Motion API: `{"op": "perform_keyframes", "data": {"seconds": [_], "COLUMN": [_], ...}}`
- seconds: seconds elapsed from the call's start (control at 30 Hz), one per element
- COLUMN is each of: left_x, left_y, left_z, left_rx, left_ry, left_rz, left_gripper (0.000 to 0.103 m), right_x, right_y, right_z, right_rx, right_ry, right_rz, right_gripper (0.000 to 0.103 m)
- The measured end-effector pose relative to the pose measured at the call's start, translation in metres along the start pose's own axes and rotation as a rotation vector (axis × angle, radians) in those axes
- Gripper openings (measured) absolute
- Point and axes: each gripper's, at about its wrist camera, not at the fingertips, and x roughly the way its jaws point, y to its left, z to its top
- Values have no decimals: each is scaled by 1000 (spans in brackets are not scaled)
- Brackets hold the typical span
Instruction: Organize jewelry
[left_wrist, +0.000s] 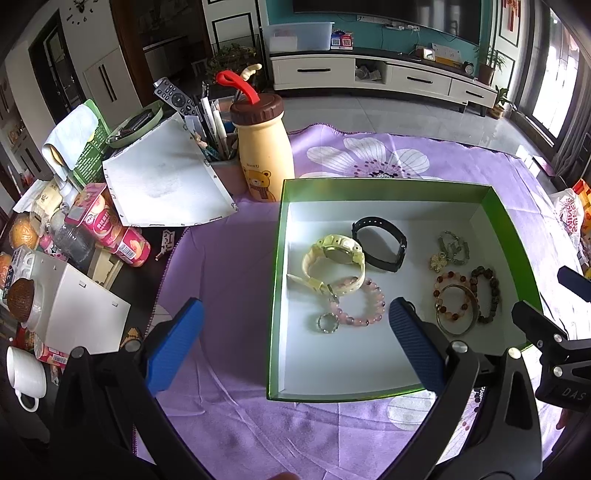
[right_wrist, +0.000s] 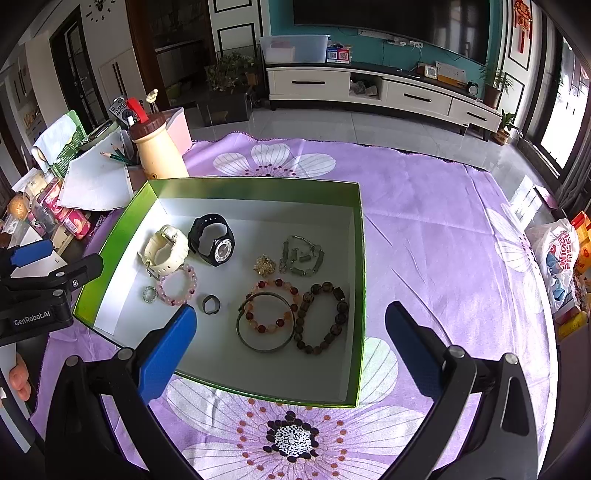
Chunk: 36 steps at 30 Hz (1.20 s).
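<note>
Left gripper (left_wrist: 295, 343) spread wide, empty, above near edge of green box (left_wrist: 388, 184). Right gripper (right_wrist: 291, 347) likewise agape, empty. Watches, bracelets, rings inside box.

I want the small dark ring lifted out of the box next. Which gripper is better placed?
Right, probably. The dark ring lies just off the right gripper's left fingertip, jaws open and empty. The left gripper sits further over the box's left edge.

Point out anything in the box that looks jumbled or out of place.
In the green box, the metal bangle overlaps the red-orange bead bracelet, and the pink bead bracelet touches the cream watch. Nothing looks damaged.
</note>
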Motion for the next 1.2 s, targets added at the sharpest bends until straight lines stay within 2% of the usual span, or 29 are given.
{"op": "perform_keyframes", "data": {"seconds": [1.2], "left_x": [6], "left_y": [-2], "left_z": [-3], "left_rx": [8], "left_ry": [22], "left_rz": [7], "left_gripper": [101], "right_x": [3], "right_y": [-2], "right_z": [-2], "right_rx": [1], "right_ry": [8], "right_rz": [-9], "right_gripper": [102]}}
